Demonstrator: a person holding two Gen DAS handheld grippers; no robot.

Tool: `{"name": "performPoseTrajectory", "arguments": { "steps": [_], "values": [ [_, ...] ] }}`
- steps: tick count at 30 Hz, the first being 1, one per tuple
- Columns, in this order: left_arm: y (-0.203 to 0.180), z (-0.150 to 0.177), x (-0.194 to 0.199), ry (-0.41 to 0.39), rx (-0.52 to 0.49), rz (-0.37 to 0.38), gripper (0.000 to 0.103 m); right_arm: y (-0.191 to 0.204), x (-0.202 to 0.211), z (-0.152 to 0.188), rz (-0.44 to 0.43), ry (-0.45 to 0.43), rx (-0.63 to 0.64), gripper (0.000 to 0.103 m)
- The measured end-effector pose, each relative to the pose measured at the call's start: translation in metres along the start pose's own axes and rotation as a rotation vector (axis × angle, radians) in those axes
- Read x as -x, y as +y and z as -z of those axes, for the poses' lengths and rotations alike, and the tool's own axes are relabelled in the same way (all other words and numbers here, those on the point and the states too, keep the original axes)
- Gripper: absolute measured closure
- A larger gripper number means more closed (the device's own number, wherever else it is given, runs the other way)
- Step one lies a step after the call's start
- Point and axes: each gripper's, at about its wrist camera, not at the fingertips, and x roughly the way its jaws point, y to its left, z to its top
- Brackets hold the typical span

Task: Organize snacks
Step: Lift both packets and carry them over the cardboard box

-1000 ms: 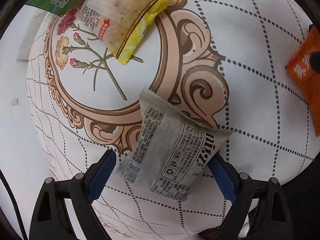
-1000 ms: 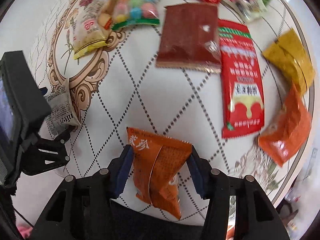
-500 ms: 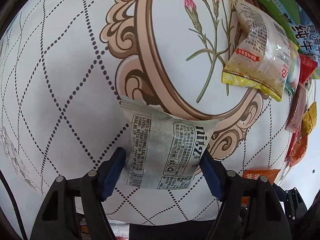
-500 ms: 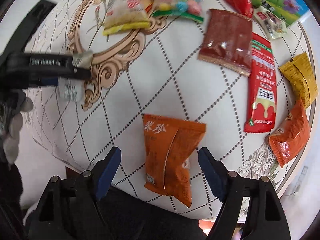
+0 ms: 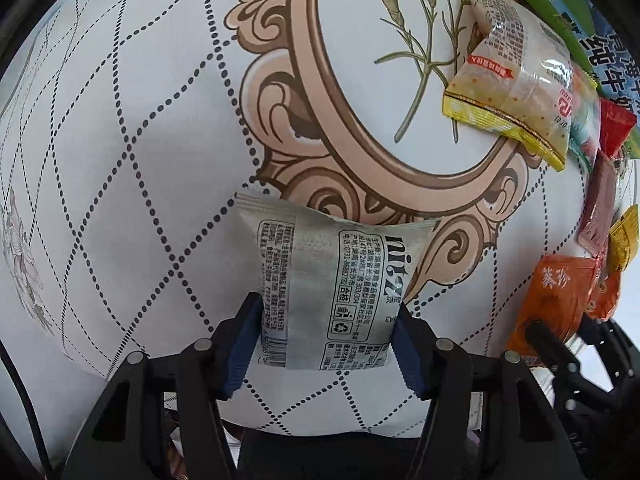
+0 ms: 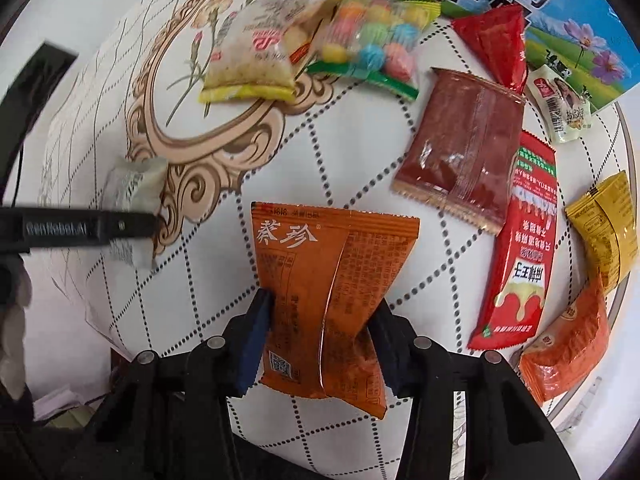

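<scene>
A round table fills nearly the whole view, covered with a white cloth crossed by dotted diamond lines. A tan scrolled frame printed on the cloth rings pink flowers on green stems. Even daylight falls across it. Past the near edge the floor is dim, with pale papers lying there

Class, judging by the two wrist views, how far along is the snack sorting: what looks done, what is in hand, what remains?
Done: nothing looks sorted yet. In hand: the left gripper is closing on the silver-grey foil packet, the right gripper on the orange crinkled packet. Left: the red sachet, brown pouch, yellow packet and candy bag lie scattered on the patterned table.
</scene>
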Motion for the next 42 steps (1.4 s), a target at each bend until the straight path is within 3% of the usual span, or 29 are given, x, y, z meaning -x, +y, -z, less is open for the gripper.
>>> {"name": "performPoseTrajectory", "arguments": {
  "steps": [2, 6, 9, 11, 14, 16, 20, 28, 33, 37, 42],
  "values": [
    [-0.008, 0.0, -0.009, -0.012, -0.008, -0.026, 0.044, -0.015, 0.01, -0.003, 0.01, -0.021, -0.035, 0.031],
    [-0.018, 0.004, -0.004, -0.045, -0.014, -0.082, 0.044, -0.02, 0.035, -0.001, 0.101, -0.081, -0.042, 0.031],
    [-0.039, 0.011, 0.0, -0.06, -0.032, -0.103, 0.044, -0.003, 0.045, 0.011, 0.076, -0.097, -0.04, 0.031],
    [-0.054, 0.01, -0.006, -0.056, -0.04, -0.109, 0.044, 0.015, 0.04, 0.015, 0.074, -0.085, -0.003, 0.031],
    [-0.056, 0.014, -0.01, -0.057, -0.036, -0.111, 0.044, 0.032, 0.008, 0.02, 0.171, -0.018, 0.056, 0.032],
    [-0.059, 0.015, -0.012, -0.063, -0.026, -0.101, 0.044, 0.03, -0.01, 0.02, 0.226, -0.004, 0.066, 0.043],
    [-0.065, 0.019, -0.001, -0.09, -0.021, -0.082, 0.05, 0.013, -0.002, 0.025, 0.181, -0.025, 0.041, 0.045],
    [-0.085, 0.035, 0.031, -0.106, -0.062, -0.009, 0.051, -0.057, 0.044, 0.026, -0.028, -0.073, -0.118, 0.051],
    [-0.115, 0.031, 0.068, -0.142, -0.105, 0.033, 0.051, -0.111, 0.09, 0.031, -0.119, -0.129, -0.194, 0.051],
    [-0.142, 0.025, 0.108, -0.195, -0.15, 0.077, 0.051, -0.129, 0.127, 0.044, -0.167, -0.2, -0.229, 0.051],
    [-0.155, 0.001, 0.158, -0.25, -0.227, 0.144, 0.051, -0.162, 0.195, 0.025, -0.196, -0.314, -0.227, 0.051]
  ]
}}
